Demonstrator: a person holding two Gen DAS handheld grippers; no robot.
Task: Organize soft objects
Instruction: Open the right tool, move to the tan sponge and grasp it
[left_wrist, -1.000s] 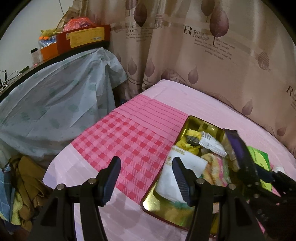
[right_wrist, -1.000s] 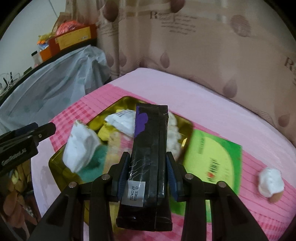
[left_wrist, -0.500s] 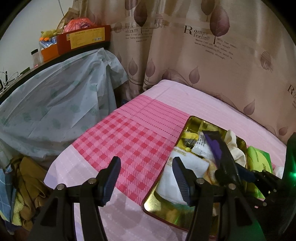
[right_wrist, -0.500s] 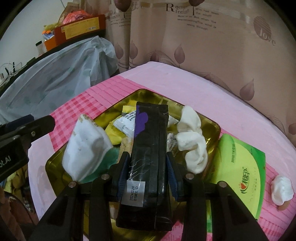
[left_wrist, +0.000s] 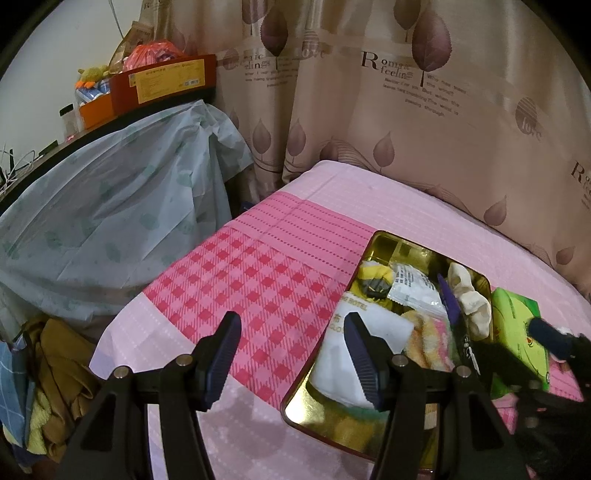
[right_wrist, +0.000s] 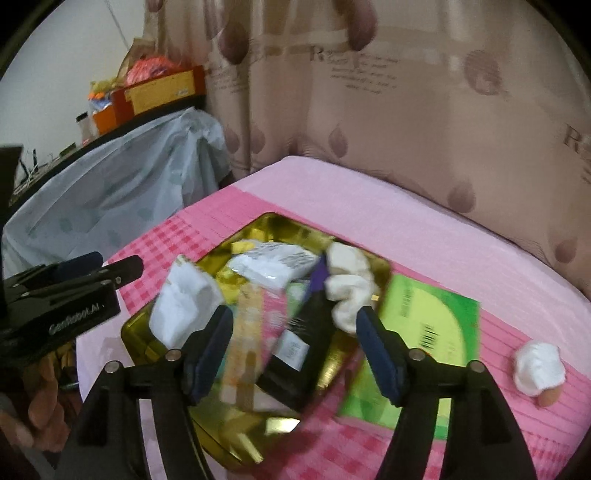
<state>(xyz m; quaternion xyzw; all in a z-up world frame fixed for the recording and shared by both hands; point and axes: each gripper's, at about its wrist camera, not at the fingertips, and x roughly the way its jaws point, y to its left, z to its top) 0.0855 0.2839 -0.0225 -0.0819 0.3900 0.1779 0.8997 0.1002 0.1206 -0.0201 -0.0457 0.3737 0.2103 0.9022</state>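
The right gripper (right_wrist: 293, 343) has its jaws opening. The black pack (right_wrist: 301, 350) lies between them but clear of both pads, tilted, resting in the gold tray (right_wrist: 266, 225) directly ahead of the fingers. The view is motion-blurred. A white sock (right_wrist: 347, 291) lies just beyond the right finger, touching the pack's purple end. A white pouch (right_wrist: 184, 306) sits just beyond the left finger. A green packet (right_wrist: 436, 314) lies outside the tray, ahead and to the right; a white ball (right_wrist: 539, 367) lies farther right on the pink sheet (right_wrist: 369, 206).

The left gripper (left_wrist: 291, 349) is spread wide with nothing between its pads. The tray is ahead and to its right, its near corner behind the right finger.
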